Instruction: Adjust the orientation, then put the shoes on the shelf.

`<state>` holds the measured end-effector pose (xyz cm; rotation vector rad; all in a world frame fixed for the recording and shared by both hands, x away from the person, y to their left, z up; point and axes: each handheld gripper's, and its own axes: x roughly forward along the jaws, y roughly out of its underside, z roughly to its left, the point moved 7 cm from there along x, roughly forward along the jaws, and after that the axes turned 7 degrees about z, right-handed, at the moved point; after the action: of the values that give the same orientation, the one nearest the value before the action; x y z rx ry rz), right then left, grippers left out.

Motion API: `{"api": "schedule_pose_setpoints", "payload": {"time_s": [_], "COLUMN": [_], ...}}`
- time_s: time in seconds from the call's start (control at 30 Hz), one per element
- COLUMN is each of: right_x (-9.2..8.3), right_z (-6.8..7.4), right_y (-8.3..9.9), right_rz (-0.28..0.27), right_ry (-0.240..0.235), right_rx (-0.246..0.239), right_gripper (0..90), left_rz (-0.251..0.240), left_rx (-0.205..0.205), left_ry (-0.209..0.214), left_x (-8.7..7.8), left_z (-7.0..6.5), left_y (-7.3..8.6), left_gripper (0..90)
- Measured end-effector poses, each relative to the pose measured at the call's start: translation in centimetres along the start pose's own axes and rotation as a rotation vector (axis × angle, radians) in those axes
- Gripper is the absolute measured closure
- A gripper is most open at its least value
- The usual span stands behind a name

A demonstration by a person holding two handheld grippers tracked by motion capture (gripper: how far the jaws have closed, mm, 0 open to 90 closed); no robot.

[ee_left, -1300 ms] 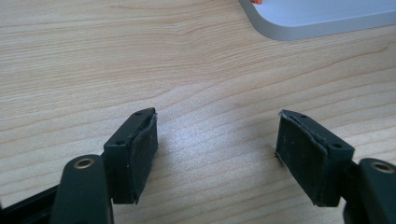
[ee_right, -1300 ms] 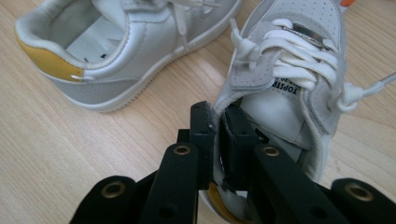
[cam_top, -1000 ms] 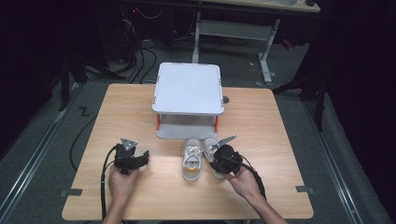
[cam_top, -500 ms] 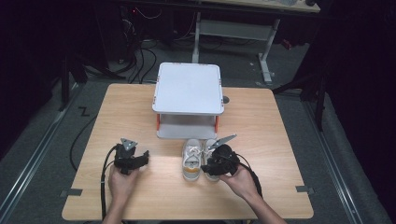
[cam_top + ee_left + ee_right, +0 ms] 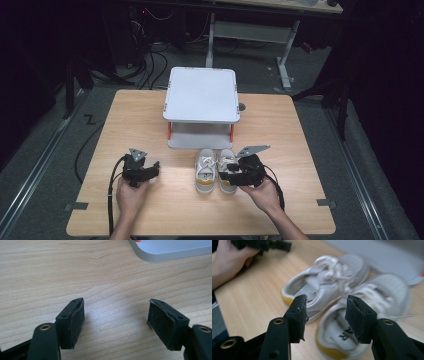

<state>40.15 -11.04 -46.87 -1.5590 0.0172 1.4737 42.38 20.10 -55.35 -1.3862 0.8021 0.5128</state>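
Lower left of the high view, the left gripper (image 5: 150, 169) rests on the table (image 5: 300, 150), jaws apart and empty. At centre, two shoes (image 5: 216, 170) sit side by side below the shelf (image 5: 202, 95). Just right, the right gripper (image 5: 223, 176) has just been opening, released beside the right shoe's heel.

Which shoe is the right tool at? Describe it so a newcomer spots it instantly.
Start at the grey two-tier stand in the middle of the wooden table. Just in front of it sits a pair of white sneakers with yellow soles, toes toward the stand. The right sneaker is the one beside the right tool, whose jaws have just been opening; the left sneaker lies farther from it.
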Motion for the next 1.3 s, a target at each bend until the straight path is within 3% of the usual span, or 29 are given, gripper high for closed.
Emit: {"api": "schedule_pose_setpoints", "payload": {"time_s": [0.17, 0.33, 0.47, 0.6, 0.7, 0.77, 0.83, 0.87, 0.9, 0.93, 1.0, 1.07, 1.17, 1.2, 1.23, 1.3], "right_x": [-1.5, -2.4, -2.6, -2.2, -2.0, -1.8, -1.8, -1.8, -1.7, -1.7, -1.5, -1.5, -1.5, -1.5, -1.6, -1.6], "right_z": [-2.7, -5.9, -8.6, -11.6, -13.2, -14.2, -15.1, -15.1, -15.9, -16.2, -16.7, -17.0, -17.2, -17.2, -17.4, -17.4], "right_y": [0.5, 2.2, 4.0, 6.1, 7.3, 8.0, 8.7, 8.7, 9.2, 9.4, 9.7, 9.9, 9.8, 9.8, 9.9, 9.9], "right_rz": [-0.109, -0.144, -0.15, -0.135, -0.126, -0.12, -0.12, -0.12, -0.117, -0.115, -0.107, -0.101, -0.097, -0.097, -0.102, -0.099], "right_ry": [0.07, 0.145, 0.205, 0.301, 0.373, 0.428, 0.478, 0.478, 0.501, 0.506, 0.513, 0.519, 0.523, 0.523, 0.524, 0.537], "right_rx": [0.074, 0.129, 0.188, 0.245, 0.266, 0.274, 0.285, 0.285, 0.303, 0.31, 0.324, 0.33, 0.328, 0.328, 0.342, 0.346], "right_gripper": [50.6, 47.9, 47.5, 47.0, 45.4, 45.8, 46.7, 46.7, 46.9, 46.8, 46.8, 46.7, 45.0, 45.0, 43.2, 41.8], "left_rz": [0.0, 0.002, 0.002, 0.002, 0.006, 0.005, -0.01, -0.01, -0.019, -0.019, -0.035, -0.039, -0.059, -0.059, -0.054, -0.016], "left_rx": [0.0, 0.001, -0.001, -0.007, -0.007, -0.017, -0.03, -0.03, -0.016, -0.016, -0.02, -0.012, 0.043, 0.043, 0.076, 0.117], "left_ry": [-0.001, -0.002, -0.001, -0.007, -0.009, 0.006, 0.061, 0.061, 0.078, 0.078, 0.156, 0.175, 0.238, 0.238, 0.278, 0.323], "left_x": [0.0, 0.0, 0.0, 0.1, -0.2, -0.6, -1.4, -1.4, -2.3, -2.3, -3.7, -4.1, -6.1, -6.1, -7.1, -7.9], "left_z": [0.0, 0.0, 0.0, -0.1, -0.2, -0.6, -1.6, -1.6, -2.6, -2.6, -4.5, -5.2, -8.3, -8.3, -10.5, -12.9], "left_y": [0.0, 0.0, 0.0, -0.1, -0.1, -0.2, -0.5, -0.5, -0.9, -0.9, -1.5, -1.8, -2.8, -2.8, -3.3, -3.5], "left_gripper": [29.9, 29.6, 29.3, 28.7, 36.3, 36.2, 35.4, 34.9, 34.2, 33.3, 31.6, 29.7, 29.2, 29.0, 29.0, 31.5]}}
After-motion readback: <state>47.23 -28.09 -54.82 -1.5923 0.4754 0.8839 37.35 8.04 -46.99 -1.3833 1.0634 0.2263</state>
